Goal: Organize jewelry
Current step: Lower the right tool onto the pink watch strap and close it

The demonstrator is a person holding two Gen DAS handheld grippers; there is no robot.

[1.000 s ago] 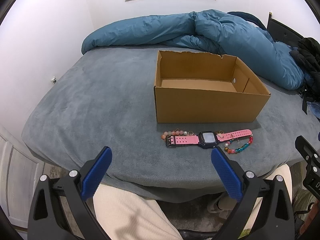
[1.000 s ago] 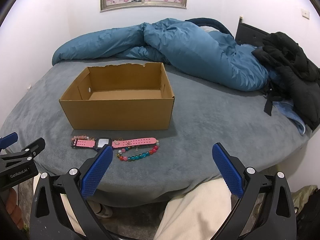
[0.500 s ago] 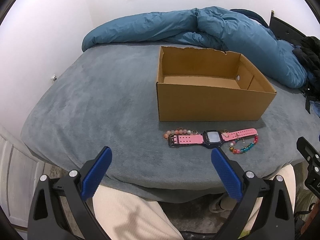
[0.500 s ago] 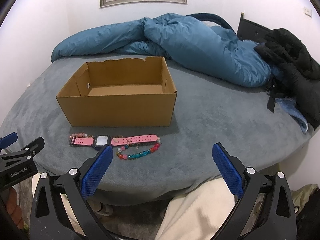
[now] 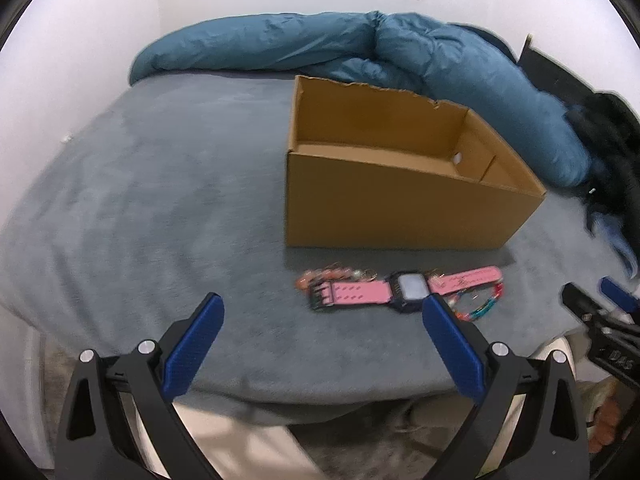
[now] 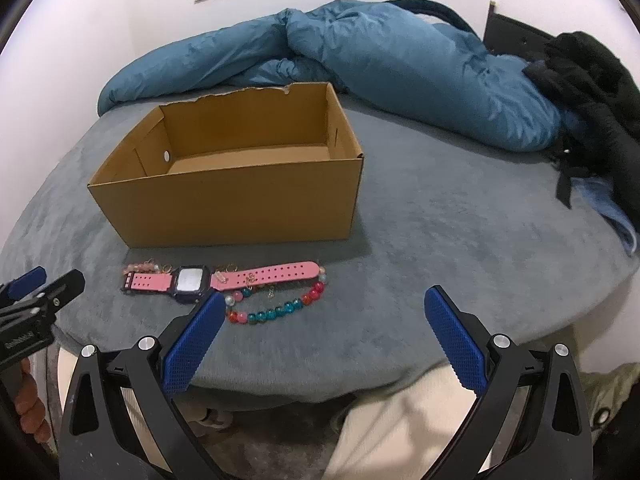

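Left gripper (image 5: pixel 320 308): spread wide, holding nothing, hovering over the near edge of the bed (image 5: pixel 160 200).
Pale bracelet (image 6: pixel 142 268): leftmost of the jewelry, a short string of pinkish beads touching the buckle end of the watch, between the strap and the box.
Watch (image 6: pixel 192 280): pink strap, dark case, flat on the bed just in front of the box; its long axis runs left to right, across the line of both grippers' fingers.
Box (image 6: pixel 240 184): open cardboard, nothing visible inside (the likely home for the pieces), just behind the watch.
Bead bracelet (image 6: pixel 276 308): red, teal and pink beads in a loose curve, on the near side of the strap's right half, touching or nearly so.
Right gripper (image 6: pixel 324 308): also spread wide and holding nothing.
Key relation: in the right wrist view the bead bracelet lies just ahead of the left fingertip (image 6: pixel 208 312); in the left wrist view the watch case sits by the right fingertip (image 5: pixel 434 308).
Nearer gripper: a judgement only; left for the watch's buckle half and the pale bracelet, right for the bead bracelet. A grasp across the strap's width suits its lie.
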